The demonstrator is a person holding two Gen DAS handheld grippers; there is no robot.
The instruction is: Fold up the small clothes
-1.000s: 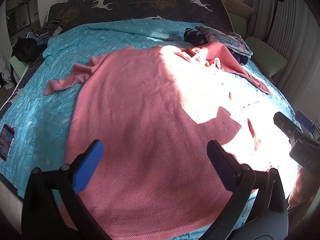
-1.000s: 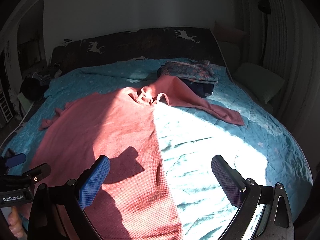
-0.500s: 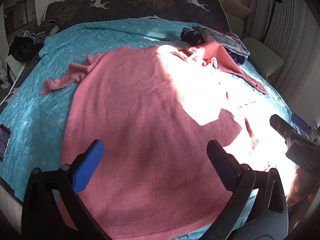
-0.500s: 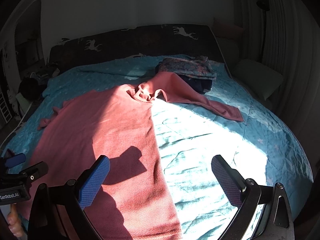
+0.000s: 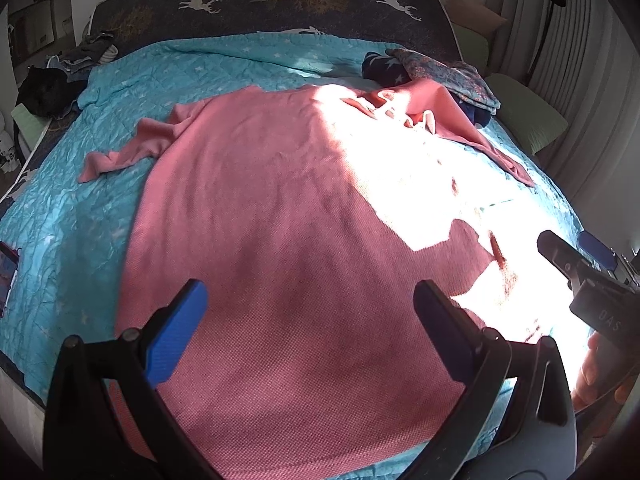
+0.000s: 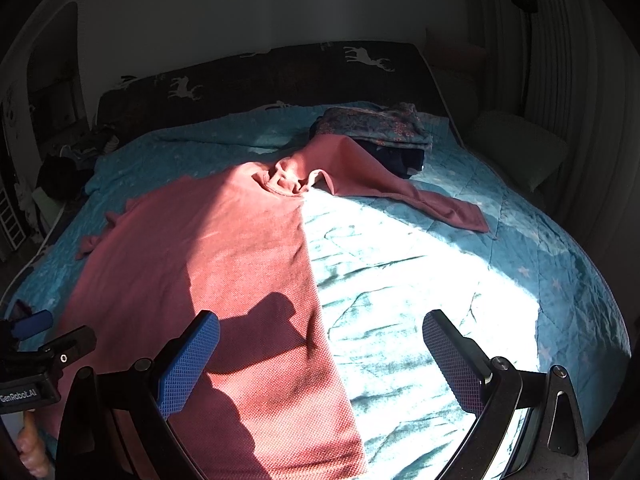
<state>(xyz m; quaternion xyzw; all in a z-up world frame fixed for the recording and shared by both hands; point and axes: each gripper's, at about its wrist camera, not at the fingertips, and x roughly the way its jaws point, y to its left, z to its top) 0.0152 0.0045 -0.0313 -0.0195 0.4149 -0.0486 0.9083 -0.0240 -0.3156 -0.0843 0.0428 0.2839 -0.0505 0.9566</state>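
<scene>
We hold both claws above the near end of the bed (image 5: 60, 208). Left claw (image 5: 308, 312): jaws apart, nothing in them, over the lower body of the jumper (image 5: 304, 216). Right claw (image 6: 320, 344): jaws apart, empty, straddling the jumper's right edge, one finger over knit, the other over bare quilt.

Jumper lies flat on the quilt, hem toward us, collar bunched at the far end. Left sleeve (image 5: 120, 152) is crumpled beside the body; right sleeve (image 6: 420, 196) runs out across the quilt, its shoulder resting against the stack (image 6: 376, 128) of folded clothes.

Risks, as we judge them:
- Pulling the right sleeve inward may drag or topple the stack.
- Pinching low may catch the quilt with the knit, lifting both.
- Strong sun washes out the right hem in the left view; we may misjudge the corner.
- Bunched collar may fold in skewed unless flattened first.
</scene>
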